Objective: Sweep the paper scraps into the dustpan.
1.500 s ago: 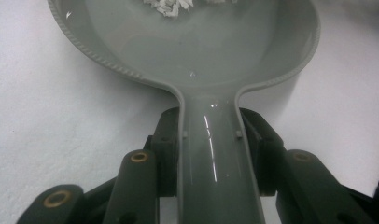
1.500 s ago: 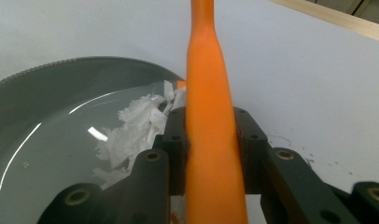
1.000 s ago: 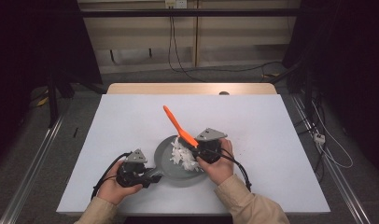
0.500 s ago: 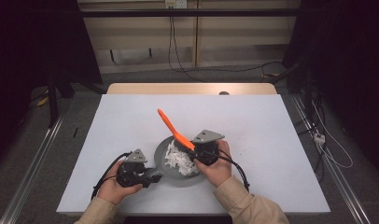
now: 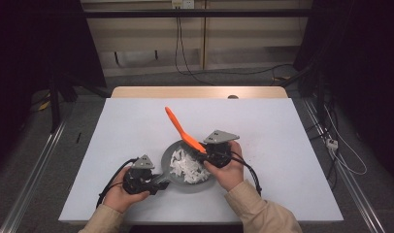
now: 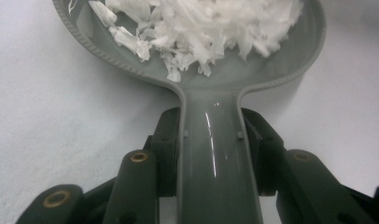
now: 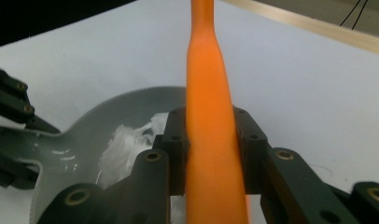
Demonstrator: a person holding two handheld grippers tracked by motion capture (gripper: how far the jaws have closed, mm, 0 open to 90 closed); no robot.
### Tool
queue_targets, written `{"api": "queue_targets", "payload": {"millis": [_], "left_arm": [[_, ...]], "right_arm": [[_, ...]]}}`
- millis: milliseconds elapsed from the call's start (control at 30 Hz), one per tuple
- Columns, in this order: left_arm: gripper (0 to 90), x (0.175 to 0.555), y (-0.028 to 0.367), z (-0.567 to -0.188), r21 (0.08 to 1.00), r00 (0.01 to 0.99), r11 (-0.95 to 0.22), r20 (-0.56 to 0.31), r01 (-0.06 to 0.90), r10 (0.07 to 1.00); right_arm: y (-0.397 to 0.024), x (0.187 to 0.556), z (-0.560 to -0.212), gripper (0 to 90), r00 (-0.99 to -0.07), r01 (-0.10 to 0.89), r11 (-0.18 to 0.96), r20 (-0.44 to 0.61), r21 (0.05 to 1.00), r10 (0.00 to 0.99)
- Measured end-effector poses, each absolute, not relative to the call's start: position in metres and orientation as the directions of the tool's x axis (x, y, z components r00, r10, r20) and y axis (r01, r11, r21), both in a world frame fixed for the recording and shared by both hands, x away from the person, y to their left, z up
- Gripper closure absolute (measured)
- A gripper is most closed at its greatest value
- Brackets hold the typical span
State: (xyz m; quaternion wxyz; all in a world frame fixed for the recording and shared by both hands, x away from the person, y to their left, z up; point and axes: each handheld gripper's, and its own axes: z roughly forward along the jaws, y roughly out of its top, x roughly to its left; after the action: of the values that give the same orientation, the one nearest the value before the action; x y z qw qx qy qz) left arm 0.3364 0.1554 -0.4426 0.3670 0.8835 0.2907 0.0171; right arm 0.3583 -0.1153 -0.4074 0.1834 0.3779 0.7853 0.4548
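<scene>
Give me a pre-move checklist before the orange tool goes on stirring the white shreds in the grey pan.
1. Left gripper clamped on the pan handle: ok.
2. Right gripper clamped on the orange tool: ok.
3. White shreds inside the grey pan, none seen on the table: ok.
4. Pan resting flat on the table: ok, as far as the high view shows.
5. Tool's working end in the shreds: cannot tell, hidden behind the right hand.
6. Room around the pan for the tool's swing: ok.
</scene>
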Motion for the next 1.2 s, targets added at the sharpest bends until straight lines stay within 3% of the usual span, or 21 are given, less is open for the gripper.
{"api": "queue_targets", "payload": {"millis": [267, 500, 1000, 1200], "left_arm": [[53.7, 0.334, 0.148, -0.440, 0.652, 0.833, -0.580, -0.150, 0.488, 0.533], [62.0, 0.336, 0.148, -0.443, 0.643, 0.819, -0.574, -0.151, 0.506, 0.553], [62.7, 0.333, 0.170, -0.432, 0.641, 0.833, -0.590, -0.148, 0.491, 0.533], [62.7, 0.331, 0.173, -0.431, 0.629, 0.841, -0.606, -0.150, 0.486, 0.520]], "right_arm": [[-0.138, 0.367, -0.401, 71.2, -0.600, 0.435, 0.234, 0.086, 0.869, 0.796], [-0.153, 0.380, -0.412, 71.2, -0.542, 0.462, 0.230, 0.068, 0.856, 0.837], [-0.152, 0.387, -0.429, 70.6, -0.530, 0.494, 0.290, 0.020, 0.819, 0.848], [-0.151, 0.387, -0.421, 61.5, -0.521, 0.484, 0.307, -0.011, 0.819, 0.853]]}}
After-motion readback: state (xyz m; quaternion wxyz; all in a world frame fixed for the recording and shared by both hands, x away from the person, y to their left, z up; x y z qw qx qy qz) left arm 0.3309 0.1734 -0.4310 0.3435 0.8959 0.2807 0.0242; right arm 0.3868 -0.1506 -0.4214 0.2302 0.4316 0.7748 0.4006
